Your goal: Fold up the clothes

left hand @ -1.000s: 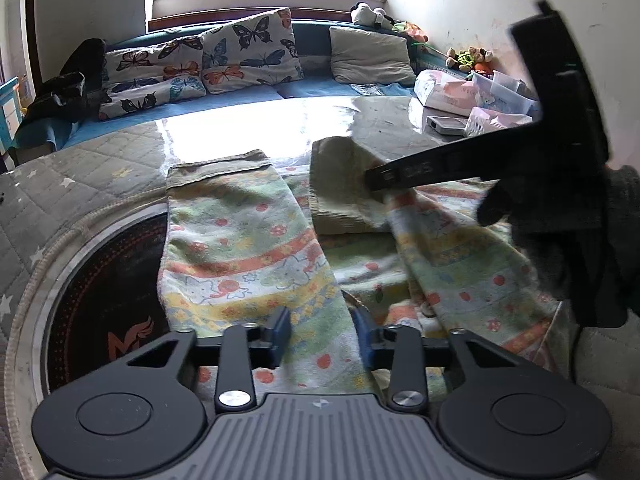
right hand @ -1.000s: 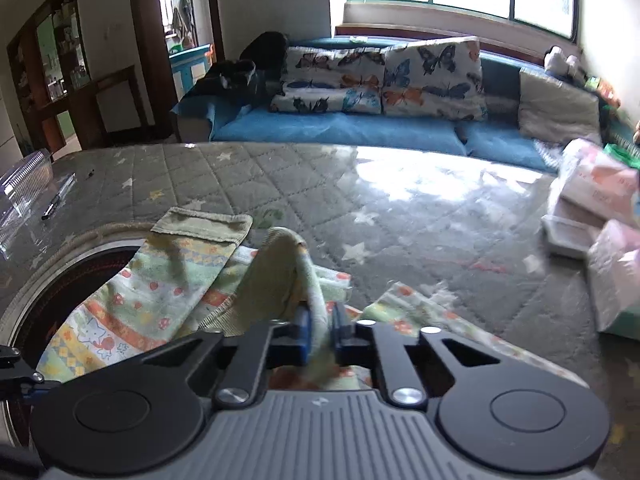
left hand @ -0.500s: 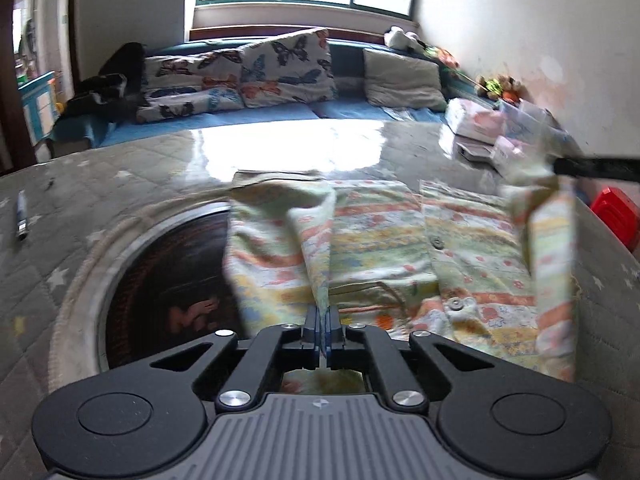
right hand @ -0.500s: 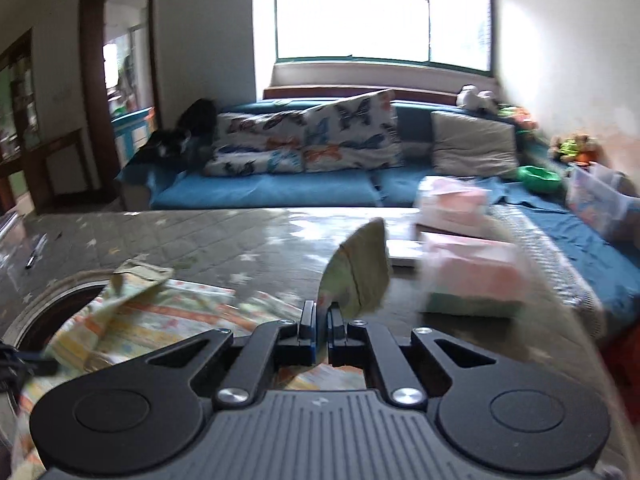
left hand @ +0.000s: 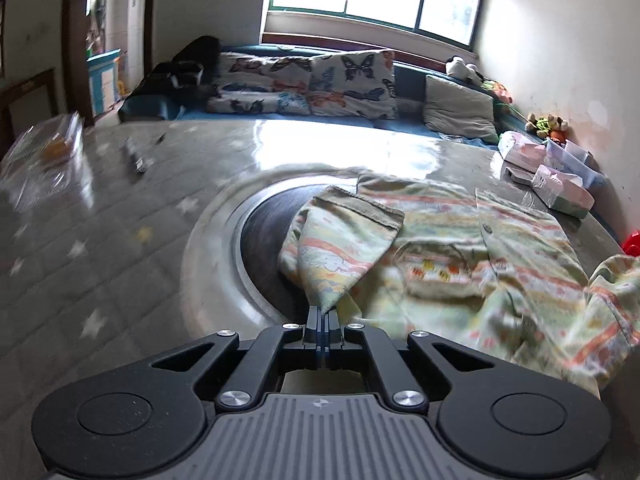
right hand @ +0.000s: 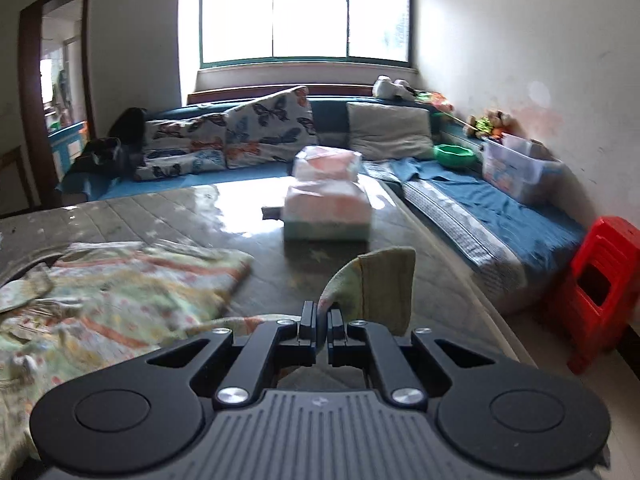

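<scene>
1. At the far left of the left wrist view, a clear plastic bag (left hand: 40, 148) is lying blurred on the grey quilted table cover with white stars (left hand: 100, 240), and a small dark pen-like thing (left hand: 134, 156) is lying near it.
2. In the middle of the table, a dark round inset with a pale rim (left hand: 264, 236) is showing, and the left part of the garment is lying over its right side.
3. I am holding my left gripper (left hand: 322, 320) pressed together on the left sleeve (left hand: 340, 248) of the pastel striped child's cardigan with small cartoon prints (left hand: 500, 248). The sleeve is rising from my fingers toward its olive ribbed cuff, which is resting on the cardigan's body.
4. The cardigan is lying spread on the table, its front up and its button line running down the body.
5. To the right, wrapped tissue packs (left hand: 560, 192) are standing near the table edge, well apart from the cardigan.
6. In the right wrist view, I am keeping my right gripper (right hand: 321, 320) clamped on the right sleeve (right hand: 372, 288), whose olive cuff is standing up just beyond my fingers, lifted off the table.
7. At the far right, a red plastic stool (right hand: 600, 288) is standing on the floor beside the blue cushioned bench (right hand: 500, 208).
</scene>
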`<state>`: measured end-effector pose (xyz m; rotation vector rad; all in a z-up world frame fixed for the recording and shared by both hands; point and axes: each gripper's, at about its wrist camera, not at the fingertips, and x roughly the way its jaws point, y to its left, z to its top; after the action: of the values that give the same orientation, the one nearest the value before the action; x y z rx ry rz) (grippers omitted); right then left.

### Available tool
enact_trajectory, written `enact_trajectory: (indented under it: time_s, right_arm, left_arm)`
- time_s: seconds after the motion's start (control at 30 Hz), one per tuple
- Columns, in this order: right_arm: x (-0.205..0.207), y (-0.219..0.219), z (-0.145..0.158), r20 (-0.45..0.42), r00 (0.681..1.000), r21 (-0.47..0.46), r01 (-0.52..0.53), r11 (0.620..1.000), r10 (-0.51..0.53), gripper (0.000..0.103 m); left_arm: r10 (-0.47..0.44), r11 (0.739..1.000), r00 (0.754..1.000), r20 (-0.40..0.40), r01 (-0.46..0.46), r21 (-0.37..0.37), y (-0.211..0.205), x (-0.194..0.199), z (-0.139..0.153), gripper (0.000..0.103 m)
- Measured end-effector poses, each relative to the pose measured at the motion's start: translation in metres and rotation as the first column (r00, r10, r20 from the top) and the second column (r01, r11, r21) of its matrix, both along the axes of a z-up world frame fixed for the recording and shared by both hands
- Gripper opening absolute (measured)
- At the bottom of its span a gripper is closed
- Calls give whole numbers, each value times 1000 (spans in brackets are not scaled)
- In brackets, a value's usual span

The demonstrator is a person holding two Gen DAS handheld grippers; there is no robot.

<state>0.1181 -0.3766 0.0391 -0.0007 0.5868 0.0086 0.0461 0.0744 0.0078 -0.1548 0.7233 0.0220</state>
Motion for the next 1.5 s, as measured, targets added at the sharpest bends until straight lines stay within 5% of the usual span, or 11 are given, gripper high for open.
enact_trajectory:
  time_s: [0.23, 0.4, 0.53, 0.77, 0.93, 1.23, 1.5]
  right_arm:
    - [-24, -24, -28, -93, 993, 19, 71, 997, -68, 6]
    - [-38, -27, -33, -147, 988, -26, 51, 998, -54, 17]
    - [-47, -25, -27, -132, 989, -84, 61, 995, -72, 35]
    - [-45, -22, -23, -96, 994, -59, 54, 997, -60, 39]
    - [-13, -19, -37, -122, 992, -7, 32, 999, -32, 39]
    - [26, -23, -65, -158, 985, -18, 65, 998, -67, 39]
    - [34, -26, -66, -149, 985, -36, 79, 996, -83, 39]
  left_arm:
    - [-12, 999, 999, -50, 10, -46, -1, -45, -11, 1]
    - [-19, 997, 996, -83, 13, -71, 5, -53, -15, 2]
    - [-27, 998, 996, -86, 22, -62, 5, -50, -12, 7]
    - [-38, 998, 995, -88, 34, -49, 3, -51, -16, 10]
    - [-24, 999, 996, -83, 22, -30, 4, -56, -14, 40]
    - [1, 1000, 998, -66, -1, -8, 14, -61, -5, 53]
    - [-1, 1000, 1000, 0, 1, 27, 13, -44, 15, 53]
